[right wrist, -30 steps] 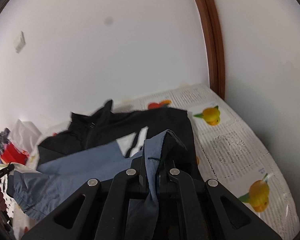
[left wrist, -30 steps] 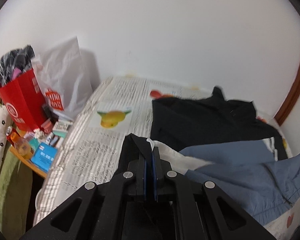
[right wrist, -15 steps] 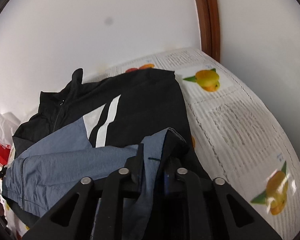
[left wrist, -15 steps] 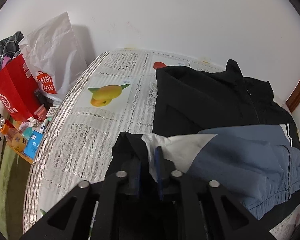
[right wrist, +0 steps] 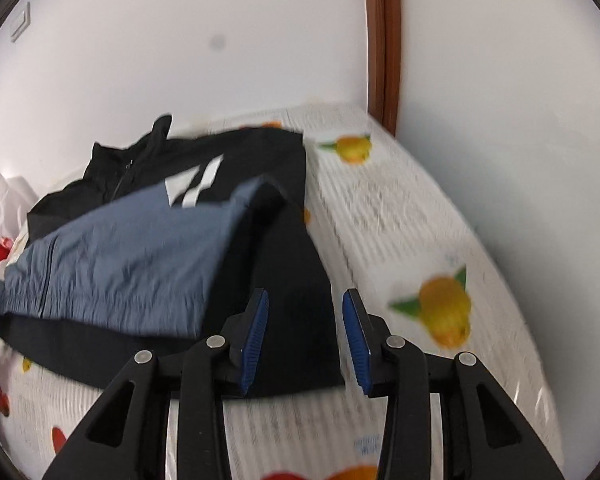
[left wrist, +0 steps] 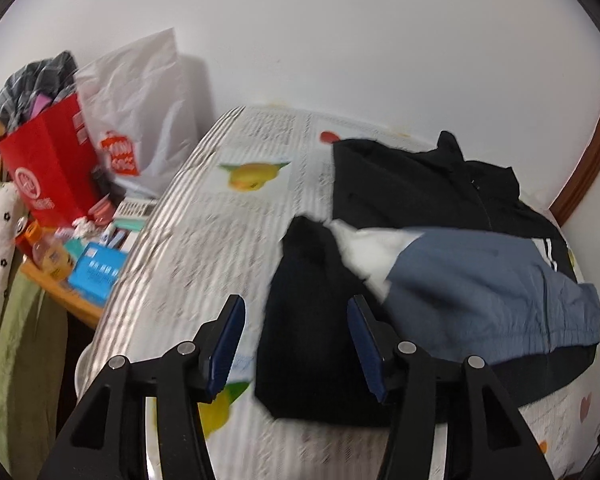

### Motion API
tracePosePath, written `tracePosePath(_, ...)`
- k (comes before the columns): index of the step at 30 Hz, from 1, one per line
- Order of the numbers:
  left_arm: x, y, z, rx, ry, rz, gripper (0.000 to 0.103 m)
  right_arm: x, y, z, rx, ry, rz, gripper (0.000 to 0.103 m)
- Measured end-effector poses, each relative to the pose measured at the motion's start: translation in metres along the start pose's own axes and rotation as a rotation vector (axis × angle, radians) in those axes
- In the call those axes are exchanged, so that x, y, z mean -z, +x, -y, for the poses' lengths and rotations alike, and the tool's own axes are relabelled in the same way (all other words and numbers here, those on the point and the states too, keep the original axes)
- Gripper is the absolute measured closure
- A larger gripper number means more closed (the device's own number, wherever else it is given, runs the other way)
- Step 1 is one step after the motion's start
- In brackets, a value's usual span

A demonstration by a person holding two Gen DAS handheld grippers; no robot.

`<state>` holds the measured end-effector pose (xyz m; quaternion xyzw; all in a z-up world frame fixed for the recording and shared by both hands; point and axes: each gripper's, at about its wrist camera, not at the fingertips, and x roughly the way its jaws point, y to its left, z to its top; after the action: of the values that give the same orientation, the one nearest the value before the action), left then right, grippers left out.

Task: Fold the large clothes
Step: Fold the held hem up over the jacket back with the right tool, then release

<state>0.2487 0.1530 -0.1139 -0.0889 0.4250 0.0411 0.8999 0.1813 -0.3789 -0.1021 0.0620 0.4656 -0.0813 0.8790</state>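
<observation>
Only from the left wrist are a red paper bag (left wrist: 50,168) and a crinkled white plastic bag (left wrist: 140,100) seen, left of the left gripper (left wrist: 296,340). Both it and the right gripper (right wrist: 305,334) are held apart, empty. Just ahead, the black-and-blue jacket (right wrist: 140,256) lies folded on the fruit-printed bed cover (right wrist: 400,216).
</observation>
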Motion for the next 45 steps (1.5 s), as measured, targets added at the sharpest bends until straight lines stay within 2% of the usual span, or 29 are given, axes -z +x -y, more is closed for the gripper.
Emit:
tracePosePath(7, 0.027, 0.012, -0.014, 0.011, 0.01, -0.051, 0.052, 0.012, 0.013, 0.003, -0.05, 0.03, -0.008, 0.064)
tracePosePath(15, 0.03, 0.034, -0.009, 0.053, 0.009, -0.085, 0.053, 0.006, 0.036, 0.0, -0.035, 0.041, -0.038, 0.064)
tracePosePath(16, 0.03, 0.036, -0.007, 0.061, 0.004, -0.087, 0.056, 0.006, 0.039, -0.001, -0.035, 0.038, -0.052, 0.064)
tracePosePath(17, 0.03, 0.037, -0.007, 0.072, 0.001, -0.087, 0.066, 0.006, 0.039, -0.001, -0.037, 0.035, -0.054, 0.065)
tracePosePath(18, 0.03, 0.037, -0.006, 0.082, -0.004, -0.089, 0.075, 0.006, 0.039, -0.001, -0.042, 0.031, -0.056, 0.072)
tracePosePath(19, 0.03, 0.036, -0.005, 0.082, -0.01, -0.091, 0.079, 0.006, 0.039, -0.001, -0.049, 0.025, -0.06, 0.077)
tracePosePath(20, 0.03, 0.035, -0.005, 0.086, -0.013, -0.089, 0.088, 0.006, 0.037, -0.002, -0.053, 0.018, -0.059, 0.087)
tracePosePath(21, 0.03, 0.034, -0.006, 0.095, -0.016, -0.086, 0.092, 0.006, 0.035, -0.002, -0.06, 0.014, -0.057, 0.092)
tracePosePath(23, 0.033, 0.029, -0.008, 0.107, -0.029, -0.088, 0.095, 0.007, 0.029, -0.002, -0.073, 0.004, -0.051, 0.094)
tracePosePath(28, 0.044, 0.009, -0.014, 0.107, -0.028, -0.082, 0.095, 0.014, 0.013, -0.005, -0.078, -0.041, -0.048, 0.096)
tracePosePath(37, 0.085, -0.026, -0.025, 0.078, 0.017, -0.097, 0.095, 0.047, -0.011, 0.0, -0.105, -0.082, -0.045, 0.095)
tracePosePath(39, 0.09, -0.031, -0.022, 0.068, 0.036, -0.092, 0.093, 0.051, -0.012, 0.003, -0.079, -0.094, -0.049, 0.092)
tracePosePath(43, 0.091, -0.039, -0.02, 0.037, 0.042, -0.083, 0.088, 0.053, -0.025, 0.002, 0.037, -0.122, -0.038, 0.092)
tracePosePath(45, 0.091, -0.043, -0.021, 0.033, 0.032, -0.088, 0.082, 0.052, -0.038, -0.001, 0.059, -0.132, -0.01, 0.09)
